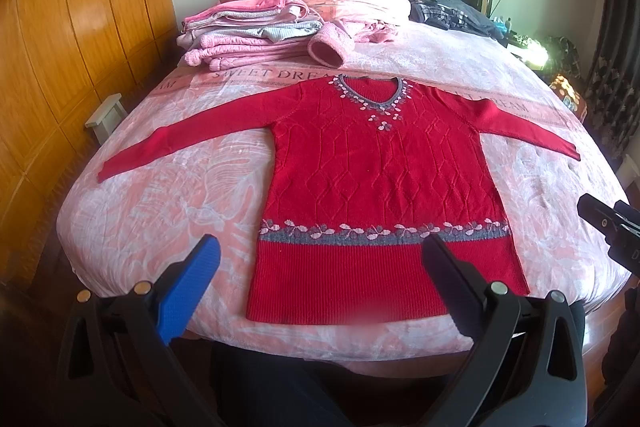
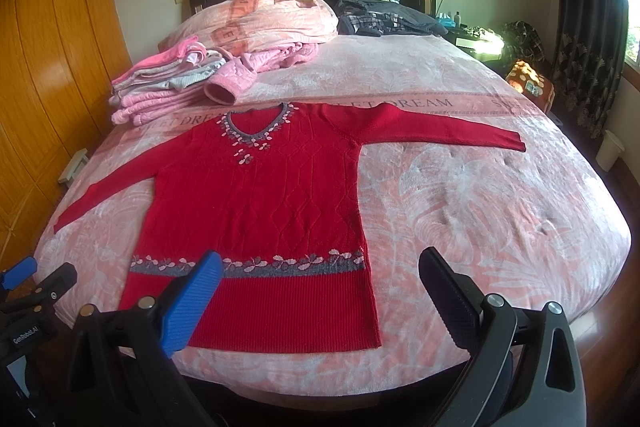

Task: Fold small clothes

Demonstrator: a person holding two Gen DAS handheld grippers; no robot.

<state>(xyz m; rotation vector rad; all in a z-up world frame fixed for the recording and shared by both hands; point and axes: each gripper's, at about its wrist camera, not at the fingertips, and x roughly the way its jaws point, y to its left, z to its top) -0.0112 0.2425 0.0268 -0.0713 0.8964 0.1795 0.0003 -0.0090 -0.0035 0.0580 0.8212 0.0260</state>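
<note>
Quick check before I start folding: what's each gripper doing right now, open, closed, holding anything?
Left gripper: open, empty, above the red sweater's hem.
Right gripper: open, empty, near the hem's right corner.

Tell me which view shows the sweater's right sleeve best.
The right wrist view: the right sleeve lies nearly central, its cuff clear. In the left wrist view the red sweater is centred, but that sleeve runs toward the distorted edge.

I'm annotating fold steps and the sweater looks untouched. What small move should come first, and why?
Probably bring the left gripper forward to the left sleeve and pinch near its cuff. The red sweater lies flat and face up on the bed, both sleeves spread out, and both grippers are open and empty near its hem; the right gripper is equally free.
</note>
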